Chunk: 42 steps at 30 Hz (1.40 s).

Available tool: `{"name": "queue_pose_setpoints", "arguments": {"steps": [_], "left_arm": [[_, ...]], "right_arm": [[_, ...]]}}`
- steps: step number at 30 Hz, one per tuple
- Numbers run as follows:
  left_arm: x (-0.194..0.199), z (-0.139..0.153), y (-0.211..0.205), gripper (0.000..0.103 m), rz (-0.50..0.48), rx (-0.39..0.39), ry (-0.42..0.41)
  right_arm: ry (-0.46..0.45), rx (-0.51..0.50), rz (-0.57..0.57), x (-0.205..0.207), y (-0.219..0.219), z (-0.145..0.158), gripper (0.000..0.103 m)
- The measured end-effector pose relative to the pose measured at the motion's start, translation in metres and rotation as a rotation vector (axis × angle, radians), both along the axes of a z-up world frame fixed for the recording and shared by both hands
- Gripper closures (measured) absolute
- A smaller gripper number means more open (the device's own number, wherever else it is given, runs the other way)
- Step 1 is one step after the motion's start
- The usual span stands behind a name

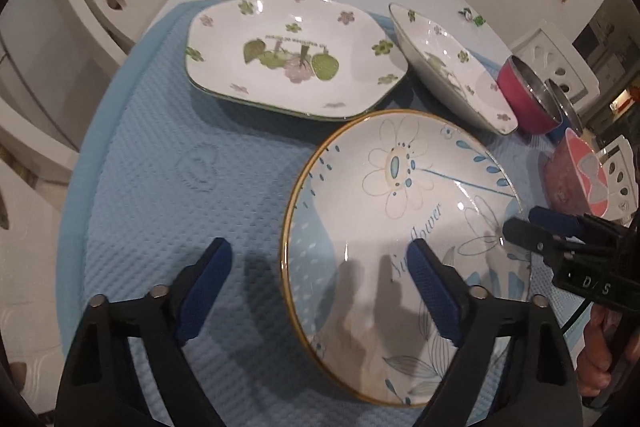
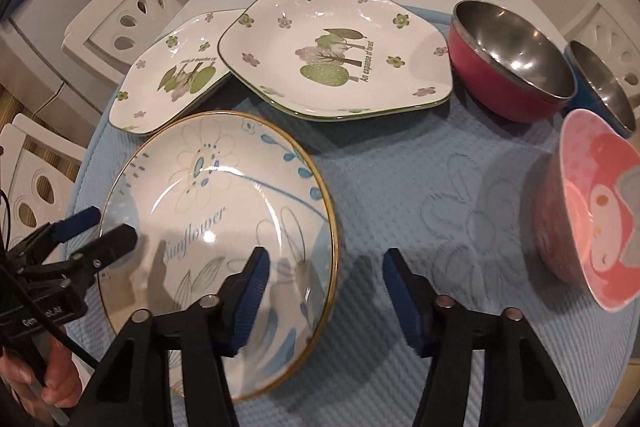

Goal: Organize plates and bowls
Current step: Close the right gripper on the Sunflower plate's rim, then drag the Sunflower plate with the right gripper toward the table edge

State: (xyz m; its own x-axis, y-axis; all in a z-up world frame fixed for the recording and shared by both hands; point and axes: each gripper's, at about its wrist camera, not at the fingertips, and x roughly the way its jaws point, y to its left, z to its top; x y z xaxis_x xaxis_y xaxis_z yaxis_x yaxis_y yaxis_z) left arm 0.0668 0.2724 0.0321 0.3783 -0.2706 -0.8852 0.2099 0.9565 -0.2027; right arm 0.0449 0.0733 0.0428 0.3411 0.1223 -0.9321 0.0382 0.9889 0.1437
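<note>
Fingers of both grippers straddle opposite rims of the round sunflower plate: left gripper parted wide over its left edge, right gripper narrower over its right, neither apparently pressing yet. Gold-rimmed, blue-flowered, the plate lies flat on the blue mat, near two floral plates.

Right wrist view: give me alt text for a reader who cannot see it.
The open right gripper straddles the gold rim of a round sunflower plate on a blue mat. Behind stand two green-flowered plates, a red steel bowl and a pink bowl.
</note>
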Motion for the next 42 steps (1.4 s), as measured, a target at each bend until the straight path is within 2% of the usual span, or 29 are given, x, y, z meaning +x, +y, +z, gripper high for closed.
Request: {"name": "queue_pose_setpoints", "arguments": {"steps": [3,5,8,14,19,21,26,37,42], "left_arm": [[0.003,-0.009,0.000,0.040,-0.002,-0.016,0.035],[0.004,-0.012,0.000,0.044,-0.005,-0.018,0.037],[0.003,-0.012,-0.001,0.048,-0.019,-0.011,0.025],[0.004,-0.012,0.001,0.049,-0.037,-0.017,0.016],[0.003,-0.012,-0.016,0.049,-0.078,0.017,-0.007],[0.003,-0.012,-0.017,0.049,-0.058,0.028,-0.005],[-0.002,-0.005,-0.007,0.049,0.001,-0.045,0.002],[-0.048,0.007,0.013,0.049,0.096,-0.019,0.064],[-0.069,0.008,0.027,0.049,0.110,0.008,0.093]], "right_arm": [[0.007,0.032,-0.005,0.005,-0.004,-0.006,0.058],[0.018,0.066,-0.003,0.008,-0.005,-0.011,0.067],[0.030,0.102,-0.004,0.010,-0.006,-0.018,0.070],[0.021,0.134,0.024,0.011,-0.002,-0.020,0.075],[0.002,0.089,0.063,0.008,0.004,-0.018,0.075],[0.003,0.079,0.060,0.006,0.005,-0.016,0.075],[-0.007,0.052,0.066,-0.001,0.013,-0.003,0.075],[0.058,0.029,0.074,-0.039,0.040,0.017,0.074],[0.117,0.043,0.098,-0.057,0.054,0.014,0.074]]}}
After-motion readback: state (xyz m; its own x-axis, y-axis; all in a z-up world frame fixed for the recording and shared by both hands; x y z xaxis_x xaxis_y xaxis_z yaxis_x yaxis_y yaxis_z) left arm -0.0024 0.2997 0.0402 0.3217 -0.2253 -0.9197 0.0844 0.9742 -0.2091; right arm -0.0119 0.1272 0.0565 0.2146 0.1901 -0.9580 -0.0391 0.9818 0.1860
